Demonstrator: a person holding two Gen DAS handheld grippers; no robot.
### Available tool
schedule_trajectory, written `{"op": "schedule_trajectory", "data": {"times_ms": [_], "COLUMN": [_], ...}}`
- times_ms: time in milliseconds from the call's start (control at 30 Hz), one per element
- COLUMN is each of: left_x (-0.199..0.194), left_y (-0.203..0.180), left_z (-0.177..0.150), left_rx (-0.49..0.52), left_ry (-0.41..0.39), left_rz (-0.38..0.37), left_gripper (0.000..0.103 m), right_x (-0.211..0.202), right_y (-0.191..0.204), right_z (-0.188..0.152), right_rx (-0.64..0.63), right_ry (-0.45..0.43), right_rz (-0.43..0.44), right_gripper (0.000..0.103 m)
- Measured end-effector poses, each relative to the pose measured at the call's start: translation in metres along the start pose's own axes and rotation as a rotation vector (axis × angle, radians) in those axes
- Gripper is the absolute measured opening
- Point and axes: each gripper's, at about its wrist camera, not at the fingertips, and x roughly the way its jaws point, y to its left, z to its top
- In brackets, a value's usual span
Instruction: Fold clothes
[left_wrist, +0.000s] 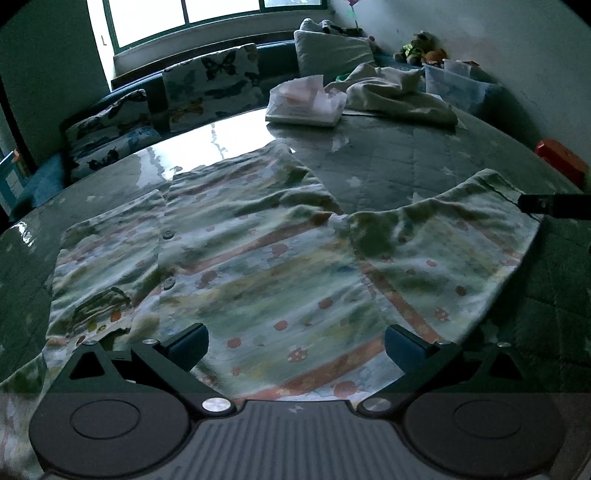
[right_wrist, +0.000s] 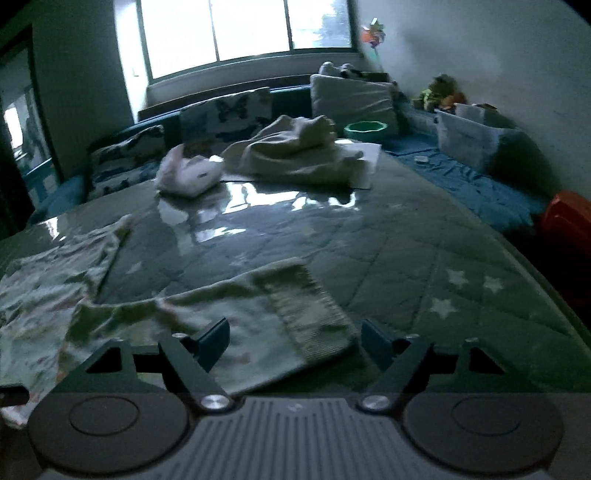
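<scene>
Tabletop (left_wrist: 388, 162): wide, under a green quilted cover with pale stars, a glossy sheet on top throwing back the window light.
Patterned garment (left_wrist: 258, 266): spread flat across the near half of the tabletop, buttons down its front, pinkish stripes and dots all over; one sleeve reaches toward the right, the other toward the far side.
Sleeve cuff (right_wrist: 314, 310): ribbed, lying on the cover; in the right wrist view it sits between the two finger pads, a little blurred.
Cream cloth (right_wrist: 291, 155): heaped at the far end of the tabletop, well apart from the garment.
Plastic packet (left_wrist: 306, 103): just beside that heap, also at the far end.
Butterfly cushions (left_wrist: 210, 85): lined along the bench under the window, beyond the tabletop.
Left gripper (left_wrist: 295, 343): over the garment's near part, jaws spread wide, cloth showing between them, nothing pinched.
Right gripper (right_wrist: 293, 341): at the sleeve end, jaws wide apart, straddling the cuff and clamped on nothing; its dark tip shows by the cuff in the left wrist view.
</scene>
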Motion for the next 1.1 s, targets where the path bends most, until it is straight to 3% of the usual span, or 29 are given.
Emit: {"op": "schedule_trajectory", "data": {"times_ms": [333, 600, 800, 967, 1100], "left_x": [0.006, 0.010, 0.015, 0.019, 0.018], "left_y": [-0.005, -0.011, -0.019, -0.023, -0.022], "left_z": [0.002, 0.004, 0.009, 0.009, 0.009], "left_rx": [0.010, 0.023, 0.040, 0.048, 0.045], "left_ry": [0.014, 0.021, 0.023, 0.028, 0.026], "left_rz": [-0.003, -0.008, -0.012, -0.011, -0.009], "left_gripper": [0.103, 0.103, 0.103, 0.103, 0.103], "right_x": [0.010, 0.016, 0.015, 0.011, 0.003], "right_y": [-0.016, -0.012, -0.007, -0.003, 0.003], "right_z": [0.000, 0.001, 0.002, 0.004, 0.008], "right_rx": [0.028, 0.000, -0.022, -0.031, -0.029], "right_ry": [0.022, 0.033, 0.043, 0.046, 0.021], "right_rz": [-0.024, -0.038, -0.013, 0.018, 0.047], "right_gripper": [0.060, 0.054, 0.039, 0.021, 0.015]}}
